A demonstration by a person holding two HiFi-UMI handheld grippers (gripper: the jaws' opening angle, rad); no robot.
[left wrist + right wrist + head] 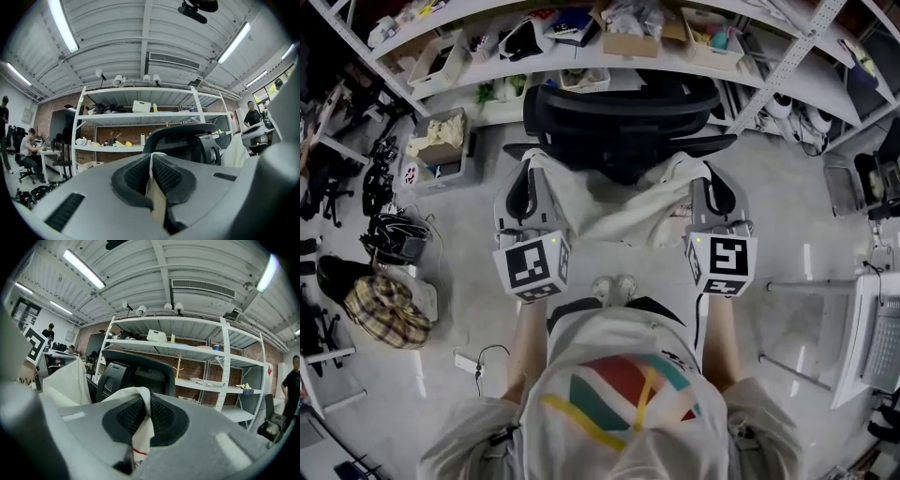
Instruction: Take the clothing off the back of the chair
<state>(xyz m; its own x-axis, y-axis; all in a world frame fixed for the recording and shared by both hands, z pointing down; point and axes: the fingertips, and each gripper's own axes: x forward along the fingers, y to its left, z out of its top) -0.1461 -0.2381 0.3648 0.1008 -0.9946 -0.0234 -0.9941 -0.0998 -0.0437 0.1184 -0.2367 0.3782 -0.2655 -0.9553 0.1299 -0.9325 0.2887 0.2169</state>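
A cream garment (pixel 623 214) hangs spread between my two grippers, just in front of the black office chair (pixel 619 117). My left gripper (pixel 528 173) is shut on the garment's left corner. In the left gripper view a fold of the cream cloth (pixel 154 187) is pinched between the dark pads, with the chair back (pixel 187 138) beyond. My right gripper (pixel 706 176) is shut on the right corner. The right gripper view shows the white cloth (pixel 140 420) pinched and draping over the pads, with the chair (pixel 136 371) behind. Whether the sagging middle touches the chair I cannot tell.
Long white shelves (pixel 581 61) with boxes stand behind the chair. A plaid bag (pixel 386 309) and cables (pixel 394 234) lie on the floor at left. A white frame (pixel 867 342) stands at right. People stand and sit in the room's background (pixel 28 147).
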